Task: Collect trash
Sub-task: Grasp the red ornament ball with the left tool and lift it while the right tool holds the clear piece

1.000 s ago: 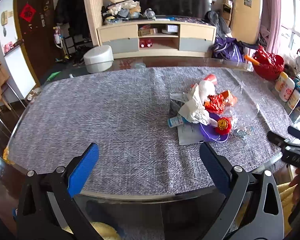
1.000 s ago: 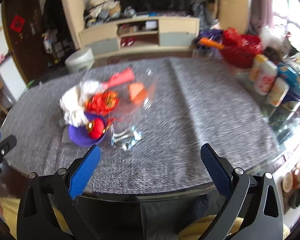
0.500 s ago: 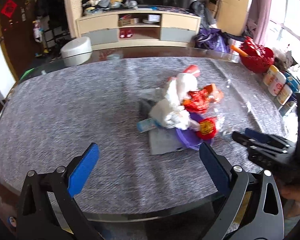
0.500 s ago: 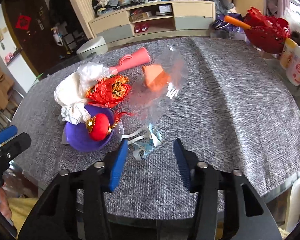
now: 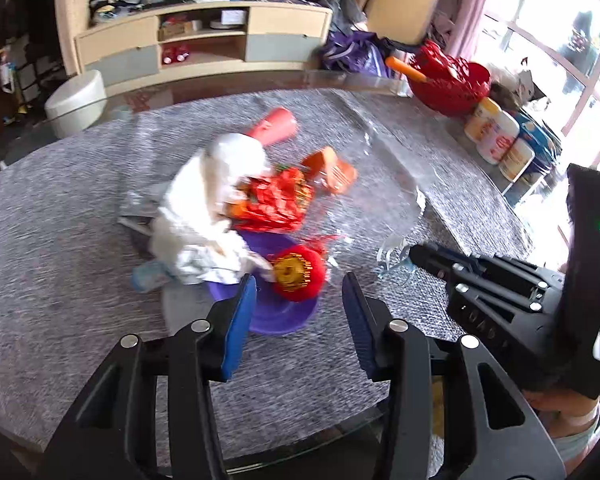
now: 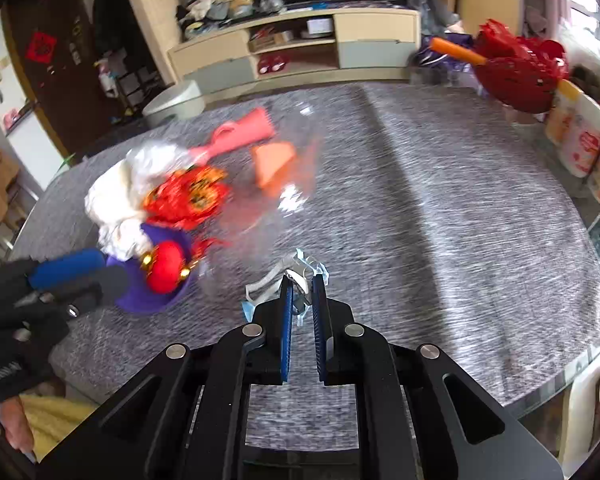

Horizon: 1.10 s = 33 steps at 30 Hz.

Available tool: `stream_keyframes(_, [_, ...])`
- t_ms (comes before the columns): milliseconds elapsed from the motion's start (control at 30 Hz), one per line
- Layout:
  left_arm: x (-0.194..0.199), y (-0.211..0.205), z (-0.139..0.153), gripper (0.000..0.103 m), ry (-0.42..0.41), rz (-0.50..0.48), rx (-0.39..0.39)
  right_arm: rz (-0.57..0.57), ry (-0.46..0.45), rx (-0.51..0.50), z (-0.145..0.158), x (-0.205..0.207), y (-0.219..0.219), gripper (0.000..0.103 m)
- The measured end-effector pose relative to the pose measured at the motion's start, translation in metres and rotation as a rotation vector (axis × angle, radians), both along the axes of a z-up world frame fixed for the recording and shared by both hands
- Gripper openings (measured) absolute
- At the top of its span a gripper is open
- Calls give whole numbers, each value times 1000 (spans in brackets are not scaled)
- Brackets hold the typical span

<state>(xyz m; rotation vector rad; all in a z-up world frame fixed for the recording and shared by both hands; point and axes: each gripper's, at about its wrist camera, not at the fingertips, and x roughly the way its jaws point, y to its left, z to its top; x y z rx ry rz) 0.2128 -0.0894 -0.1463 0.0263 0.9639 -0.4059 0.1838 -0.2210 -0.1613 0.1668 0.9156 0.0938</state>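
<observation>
A heap of trash lies on the grey tablecloth: white crumpled tissue, red foil wrapper, a red pompom ornament on a purple dish, a clear plastic bag. My left gripper is partly closed, its pads either side of the ornament and dish edge, not clamped. My right gripper is shut on a crumpled clear-and-blue wrapper, which also shows in the left wrist view.
A red basket and several white tubs stand along the table's right edge. A TV cabinet and a white stool stand beyond the table's far side.
Both grippers moved in toward the heap and narrowed. The right one closed on the clear-and-blue wrapper; the left one came up to the purple dish and ornament.
</observation>
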Motion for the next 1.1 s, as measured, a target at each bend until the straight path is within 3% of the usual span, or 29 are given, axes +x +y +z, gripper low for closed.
stream_keyframes(367, [16, -12, -29, 41, 96, 9, 10, -31, -23, 12, 3, -2, -14, 11])
stream_keyframes(767, [32, -24, -32, 41, 95, 14, 8, -45, 0, 36, -7, 2, -23, 11])
stream_keyframes(933, [28, -24, -28, 31, 90, 7, 18, -46, -8, 42, -4, 0, -23, 11])
stream_keyframes(1100, [15, -18, -17, 30, 65, 6, 16, -26, -32, 35, 3, -8, -17, 11])
